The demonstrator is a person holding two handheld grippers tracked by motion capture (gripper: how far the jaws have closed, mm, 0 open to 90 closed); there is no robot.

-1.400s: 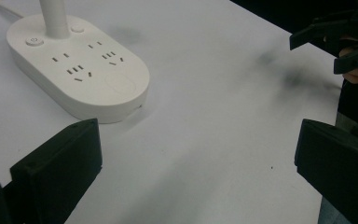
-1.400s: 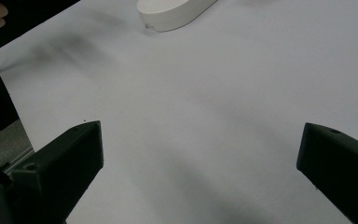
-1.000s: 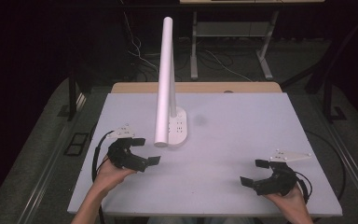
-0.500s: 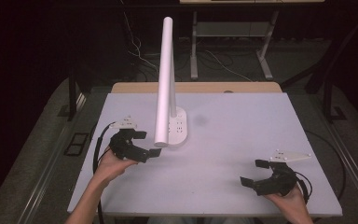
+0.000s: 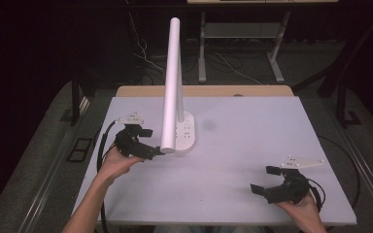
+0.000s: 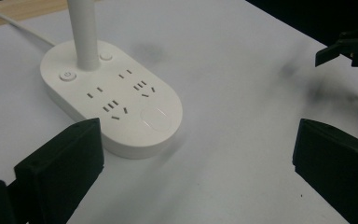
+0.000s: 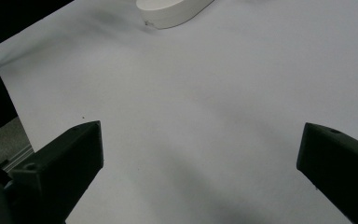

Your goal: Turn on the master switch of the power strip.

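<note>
Jaws spread wide, the left gripper [image 5: 156, 142] is closing in on the lamp base [image 6: 112, 100], having slid up from nearer the tabletop's [image 5: 252, 141] front edge, so a grasp looks imminent. Lamp post [image 5: 172, 82] is rising just behind the base. Right gripper [image 5: 263, 180], also unclenched, is idling well apart from the base; nothing is blocking the approach.

2 black hand-held grippers, left [image 5: 153, 142] and right [image 5: 265, 179], blocky jaws, grey 3-cornered top plates, black trailing cables, bare forearms
</note>
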